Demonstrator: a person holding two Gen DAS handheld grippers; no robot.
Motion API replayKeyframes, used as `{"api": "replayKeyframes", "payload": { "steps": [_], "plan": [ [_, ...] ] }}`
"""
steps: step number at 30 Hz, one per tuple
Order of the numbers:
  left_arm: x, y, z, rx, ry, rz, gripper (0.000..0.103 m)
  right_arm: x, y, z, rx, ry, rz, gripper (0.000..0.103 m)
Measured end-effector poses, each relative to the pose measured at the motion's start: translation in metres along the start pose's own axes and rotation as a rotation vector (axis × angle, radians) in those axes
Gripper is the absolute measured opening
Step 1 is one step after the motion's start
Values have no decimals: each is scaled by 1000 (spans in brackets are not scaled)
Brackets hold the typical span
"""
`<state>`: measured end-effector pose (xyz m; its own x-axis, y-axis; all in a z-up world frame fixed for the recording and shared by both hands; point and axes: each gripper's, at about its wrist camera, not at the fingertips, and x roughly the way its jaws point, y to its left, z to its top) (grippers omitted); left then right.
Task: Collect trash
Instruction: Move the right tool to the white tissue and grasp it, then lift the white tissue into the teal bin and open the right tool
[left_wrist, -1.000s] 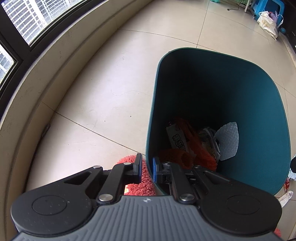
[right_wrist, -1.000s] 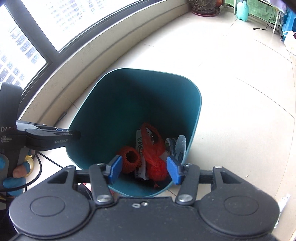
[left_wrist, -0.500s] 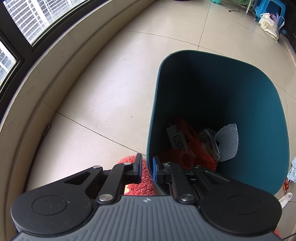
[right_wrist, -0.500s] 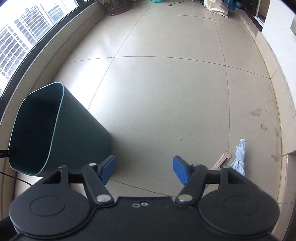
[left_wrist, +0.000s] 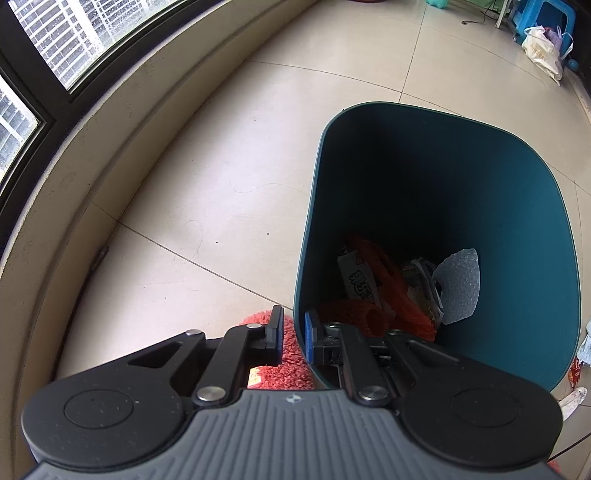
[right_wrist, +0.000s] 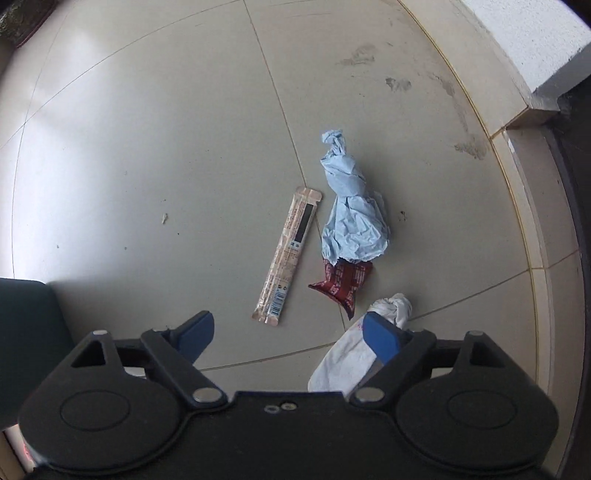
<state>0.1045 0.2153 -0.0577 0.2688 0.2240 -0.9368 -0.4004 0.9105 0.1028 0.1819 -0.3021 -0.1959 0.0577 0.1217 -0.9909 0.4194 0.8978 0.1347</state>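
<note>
My left gripper (left_wrist: 293, 338) is shut on the near rim of the dark teal trash bin (left_wrist: 517, 206), which holds orange netting (left_wrist: 391, 291), a white carton (left_wrist: 356, 275) and a bubble-wrap piece (left_wrist: 460, 284). My right gripper (right_wrist: 288, 332) is open and empty above the floor. Ahead of it lie a long pink wrapper (right_wrist: 290, 254), a crumpled light-blue paper (right_wrist: 351, 218), a dark red wrapper (right_wrist: 341, 282) and a white knotted cloth (right_wrist: 354, 350) partly under the right finger. The bin's edge (right_wrist: 26, 325) shows at the left.
A red fuzzy mat (left_wrist: 280, 363) lies under the left gripper. A curved window ledge (left_wrist: 110, 122) runs along the left. A wall corner (right_wrist: 532, 55) and a dark door track (right_wrist: 576, 221) stand at the right. A white bag (left_wrist: 541, 51) and blue stool (left_wrist: 532, 14) are far back.
My right gripper has swung away from the bin to the right and down toward the litter on the floor. The left gripper still holds the bin rim, almost unmoved.
</note>
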Motion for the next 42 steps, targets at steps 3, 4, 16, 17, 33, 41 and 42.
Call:
{"api": "replayKeyframes", "payload": {
  "steps": [3,4,16,17,33,41,42],
  "plan": [
    [0,-2,0,4,-2,11,11,29,-23,-2,95,54,6,88],
    [0,-3,-1,7,-2,14,11,36,-28,-3,109,70,14,87],
    [2,-12,-2,34,-4,47,11,95,-52,-12,81,147,-88,77],
    [2,-12,-2,37,-5,49,11,99,-54,-13,77,147,-92,75],
    [2,-11,-2,33,-1,43,11,101,-73,-20,147,99,-100,7],
    [4,-8,-1,20,4,30,11,38,-54,-15,48,-3,-108,6],
    [5,-7,-1,19,5,29,11,30,-49,-14,28,-19,-110,6]
  ]
}}
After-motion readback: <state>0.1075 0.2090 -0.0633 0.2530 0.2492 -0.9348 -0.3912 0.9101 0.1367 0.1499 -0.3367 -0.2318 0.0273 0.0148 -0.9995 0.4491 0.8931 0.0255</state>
